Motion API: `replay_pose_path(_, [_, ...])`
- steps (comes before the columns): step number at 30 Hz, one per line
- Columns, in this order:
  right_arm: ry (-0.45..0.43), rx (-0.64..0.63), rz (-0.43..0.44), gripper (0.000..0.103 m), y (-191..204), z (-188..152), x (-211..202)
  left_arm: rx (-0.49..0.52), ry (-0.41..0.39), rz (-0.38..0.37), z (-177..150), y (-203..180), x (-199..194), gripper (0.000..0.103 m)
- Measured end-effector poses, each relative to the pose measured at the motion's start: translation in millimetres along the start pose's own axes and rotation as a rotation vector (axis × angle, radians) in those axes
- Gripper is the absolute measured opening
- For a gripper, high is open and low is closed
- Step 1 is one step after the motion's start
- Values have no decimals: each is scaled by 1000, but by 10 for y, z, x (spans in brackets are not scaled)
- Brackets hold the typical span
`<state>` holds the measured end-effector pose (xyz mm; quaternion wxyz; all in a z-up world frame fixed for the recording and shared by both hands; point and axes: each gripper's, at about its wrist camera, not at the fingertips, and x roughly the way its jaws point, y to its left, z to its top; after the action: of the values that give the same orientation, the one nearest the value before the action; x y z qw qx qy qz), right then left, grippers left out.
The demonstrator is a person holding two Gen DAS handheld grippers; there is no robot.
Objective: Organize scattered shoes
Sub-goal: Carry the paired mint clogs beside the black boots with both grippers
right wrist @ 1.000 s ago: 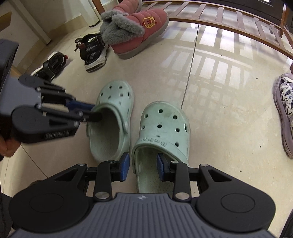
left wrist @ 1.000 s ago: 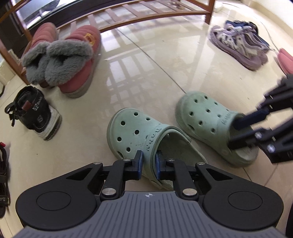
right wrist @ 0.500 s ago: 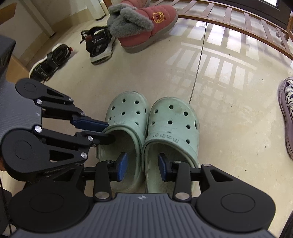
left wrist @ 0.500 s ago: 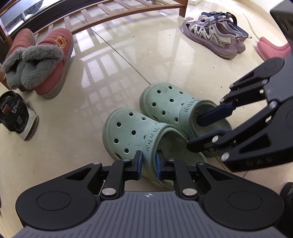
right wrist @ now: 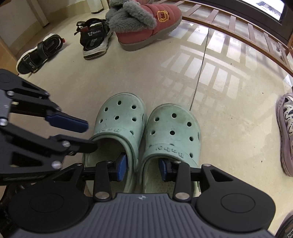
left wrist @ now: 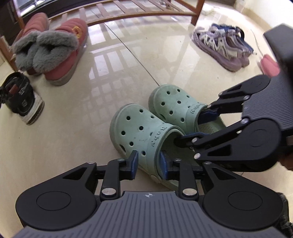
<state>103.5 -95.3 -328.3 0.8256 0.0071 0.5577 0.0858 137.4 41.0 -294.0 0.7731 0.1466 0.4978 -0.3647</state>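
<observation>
Two pale green clogs stand side by side on the tiled floor, toes away from me: the left clog point(right wrist: 119, 113) point(left wrist: 139, 126) and the right clog point(right wrist: 174, 124) point(left wrist: 172, 102). My left gripper point(left wrist: 148, 162) straddles the left clog's outer wall. Its jaws are opening, and both pads stand just off that wall. My right gripper point(right wrist: 142, 168) has one finger inside each clog, shut on their two touching inner walls. In the right wrist view my left gripper point(right wrist: 90, 136) reaches in from the left.
Pink fur-lined boots point(left wrist: 55, 49) and a black sandal point(left wrist: 20, 95) lie at the far left, with another black sandal point(right wrist: 36, 53) beyond. Purple sandals point(left wrist: 221, 45) lie at the far right. A wooden rack point(left wrist: 139, 11) runs along the back.
The left clog has slid over against the right clog, which was apart from it. My left jaws have parted from its wall. My right gripper's left finger now sits inside the left clog.
</observation>
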Motion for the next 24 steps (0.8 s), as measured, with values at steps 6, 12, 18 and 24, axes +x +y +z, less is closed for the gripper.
replay_pose_path(6, [-15,17,-16,18,9,-19,12,-87,-123,22,-2,115,-229,36])
replay_pose_path(12, [-33,45,-35,16,-94,-190,-235,-138,-177,50,92,186,-295,37])
replay_pose_path(18, [-38,150,-113,16,-404,-596,-567,-171,-138,26,149,120,-158,37])
replay_pose_path(24, [-30,284,-196,16,-812,-992,-808,-144,-125,-9,236,-66,-29,37])
